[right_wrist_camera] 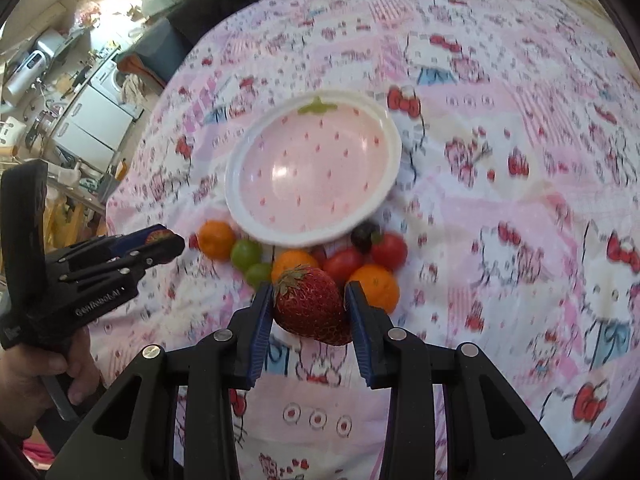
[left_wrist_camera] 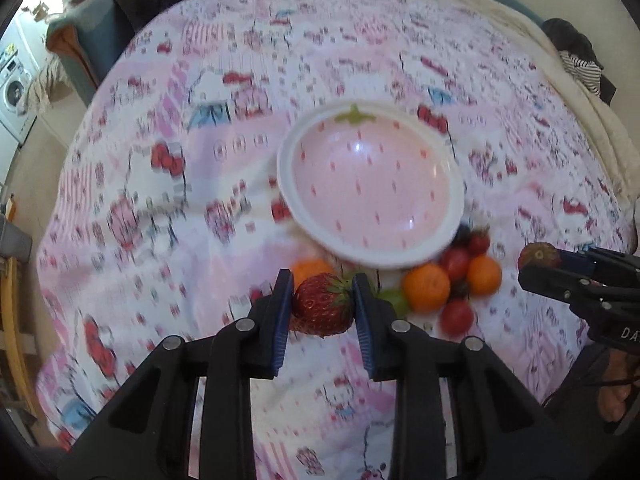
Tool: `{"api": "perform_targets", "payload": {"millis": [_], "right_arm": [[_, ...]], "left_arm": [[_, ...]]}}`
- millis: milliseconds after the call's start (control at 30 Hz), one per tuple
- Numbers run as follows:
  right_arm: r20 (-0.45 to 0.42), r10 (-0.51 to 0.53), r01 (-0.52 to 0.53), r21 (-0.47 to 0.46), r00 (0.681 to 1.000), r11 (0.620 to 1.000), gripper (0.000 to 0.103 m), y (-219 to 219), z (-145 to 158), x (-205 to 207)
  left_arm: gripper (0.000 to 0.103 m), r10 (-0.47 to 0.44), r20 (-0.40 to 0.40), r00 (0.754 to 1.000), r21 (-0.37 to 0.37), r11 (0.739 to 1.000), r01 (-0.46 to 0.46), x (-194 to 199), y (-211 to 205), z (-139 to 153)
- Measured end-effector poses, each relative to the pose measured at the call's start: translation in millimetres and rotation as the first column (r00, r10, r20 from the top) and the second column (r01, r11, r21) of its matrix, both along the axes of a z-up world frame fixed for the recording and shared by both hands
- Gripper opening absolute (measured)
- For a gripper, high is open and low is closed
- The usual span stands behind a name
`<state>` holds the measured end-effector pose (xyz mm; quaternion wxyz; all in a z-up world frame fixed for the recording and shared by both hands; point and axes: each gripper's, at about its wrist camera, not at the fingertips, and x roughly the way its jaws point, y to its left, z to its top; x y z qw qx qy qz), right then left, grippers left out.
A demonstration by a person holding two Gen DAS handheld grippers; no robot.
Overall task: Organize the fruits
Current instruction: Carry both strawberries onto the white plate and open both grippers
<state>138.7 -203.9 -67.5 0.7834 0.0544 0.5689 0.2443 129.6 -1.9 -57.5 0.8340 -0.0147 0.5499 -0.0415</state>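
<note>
A pink-and-white cartoon-print bedsheet (left_wrist_camera: 168,184) covered the surface, filling most of both views. A washing machine (left_wrist_camera: 16,92) stood at the far left edge; kitchen clutter (right_wrist_camera: 52,92) filled the upper left of the right wrist view. The empty strawberry-patterned bowl (left_wrist_camera: 456,176) sat at centre, with oranges (right_wrist_camera: 216,240), green grapes (right_wrist_camera: 246,255) and cherry tomatoes (right_wrist_camera: 390,249) crowded just below its rim. The left gripper (left_wrist_camera: 323,300) clamped one strawberry (left_wrist_camera: 322,306); the right gripper (right_wrist_camera: 309,308) clamped a larger strawberry (right_wrist_camera: 310,306), low centre.
</note>
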Motion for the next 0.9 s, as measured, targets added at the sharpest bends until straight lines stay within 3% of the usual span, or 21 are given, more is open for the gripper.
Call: {"api": "perform_targets", "payload": {"millis": [200, 433, 700, 900], "right_arm": [[0.005, -0.026, 0.025, 0.028, 1.0, 0.999, 0.038, 2.0, 2.6, 36.1], [-0.031, -0.042, 0.044, 0.046, 0.999, 0.998, 0.038, 10.7, -18.1, 85.5], [-0.071, -0.033, 0.035, 0.033, 0.997, 0.999, 0.038, 24.0, -54.5, 130.3], [-0.139, -0.095, 0.103, 0.048, 0.986, 0.994, 0.039, 14.1, -74.9, 142.3]], "left_arm": [[0.026, 0.014, 0.013, 1.0, -0.015, 1.0, -0.014, 43.4, 6.6, 1.7], [0.026, 0.021, -0.013, 1.0, -0.051, 0.998, -0.022, 93.7, 4.0, -17.4], [0.026, -0.007, -0.031, 0.999, -0.034, 0.999, 0.006, 127.5, -11.6, -47.5], [0.026, 0.002, -0.057, 0.998, -0.067, 0.998, -0.006, 136.8, -11.3, -62.6]]}}
